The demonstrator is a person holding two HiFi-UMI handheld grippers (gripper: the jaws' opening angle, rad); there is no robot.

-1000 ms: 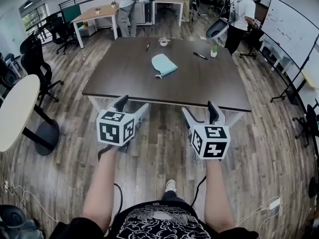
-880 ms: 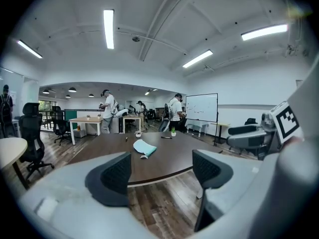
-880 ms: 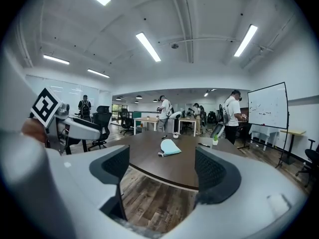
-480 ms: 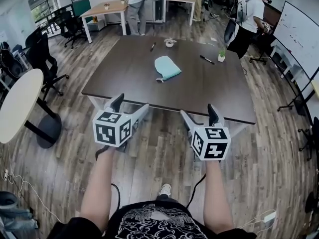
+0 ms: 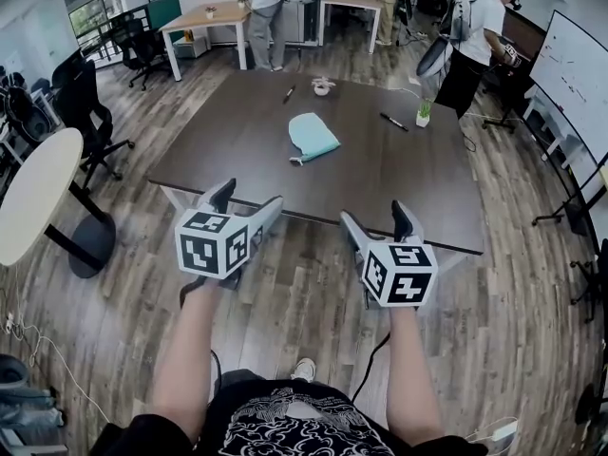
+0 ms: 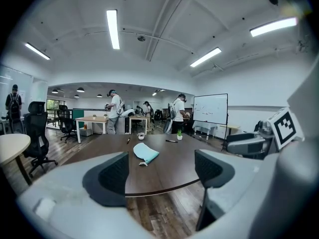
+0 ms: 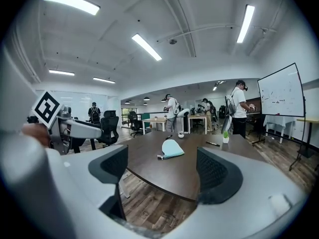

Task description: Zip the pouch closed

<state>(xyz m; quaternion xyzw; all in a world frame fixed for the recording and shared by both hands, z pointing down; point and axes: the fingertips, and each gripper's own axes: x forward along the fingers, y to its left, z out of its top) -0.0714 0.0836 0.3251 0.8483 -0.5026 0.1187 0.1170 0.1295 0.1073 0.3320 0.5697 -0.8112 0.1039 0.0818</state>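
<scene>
At the middle of the dark brown wooden table (image 5: 380,188): 1 pale teal soft fabric pouch (image 5: 312,136), lying flat. Short of the table's near edge: left gripper (image 5: 250,198) and right gripper (image 5: 375,215), jaws wide apart, empty. Probably light, floppy, quick to slide; best pinned at 1 end, zip pull pinched.

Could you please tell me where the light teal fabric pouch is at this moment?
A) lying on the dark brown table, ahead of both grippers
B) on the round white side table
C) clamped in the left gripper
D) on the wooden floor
A: the light teal fabric pouch lies on the dark brown table, while the left gripper and right gripper hang open and empty short of its near edge.
</scene>
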